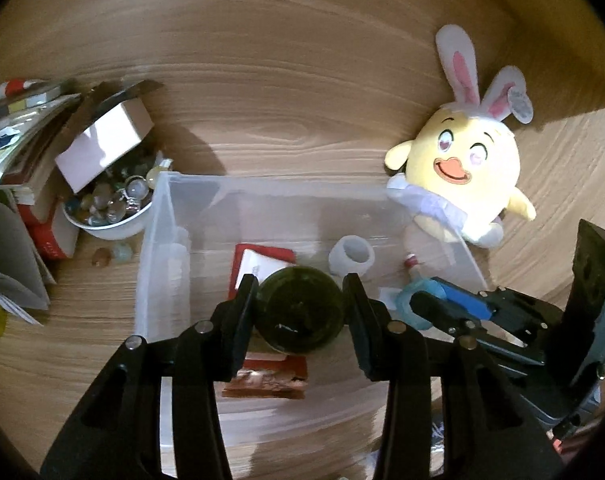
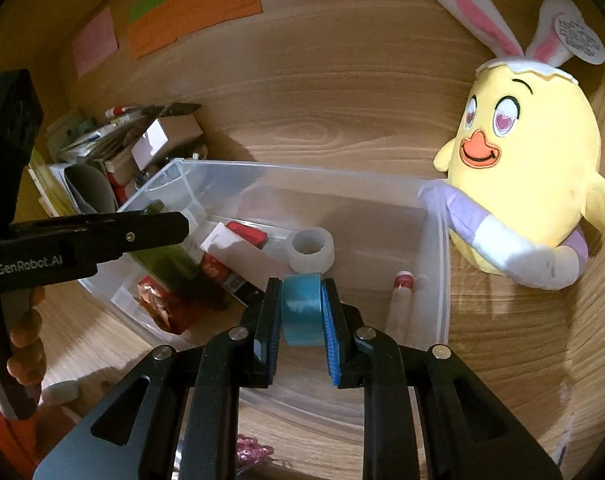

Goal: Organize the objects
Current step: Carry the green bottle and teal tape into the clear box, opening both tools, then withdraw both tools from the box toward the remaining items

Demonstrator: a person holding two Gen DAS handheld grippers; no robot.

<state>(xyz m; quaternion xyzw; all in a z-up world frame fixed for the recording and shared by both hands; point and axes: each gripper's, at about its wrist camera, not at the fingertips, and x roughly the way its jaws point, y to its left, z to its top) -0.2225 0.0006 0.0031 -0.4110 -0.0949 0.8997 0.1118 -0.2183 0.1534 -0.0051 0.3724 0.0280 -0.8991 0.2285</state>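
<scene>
Black fingers (image 1: 250,312) of the left gripper (image 1: 300,312) are seen closest to the lens, clamped on either side of a dark green jar (image 1: 298,312), which is held over the clear plastic bin (image 1: 158,216). In the right wrist view, the right gripper (image 2: 302,312) is clenched on a blue roll of tape (image 2: 300,308), the roll being pinched edge-on between the blue pads (image 2: 329,328) above the near part of the same bin. From the left wrist view this gripper is seen at the right, reaching over the bin's edge with the blue roll at its tip.

Inside the bin, a white roll of tape (image 2: 310,250) is seen lying near the middle, with a red and white box (image 1: 262,260) just beside it and a small red-capped tube (image 2: 402,284) along the right wall. A brownish packet (image 2: 158,296) lies near the front left corner.

Against the bin's far right corner a yellow plush chick with rabbit ears (image 2: 526,168) is leaned, its purple and white arm touching the rim. Beside the bin's left wall a white bowl of marbles (image 1: 110,204) is set, with an open cardboard box (image 1: 110,140) above it and a stack of books (image 1: 30,168) further left. Everything rests on a wooden table (image 1: 302,92), on whose far side coloured paper notes (image 2: 190,12) are seen.
</scene>
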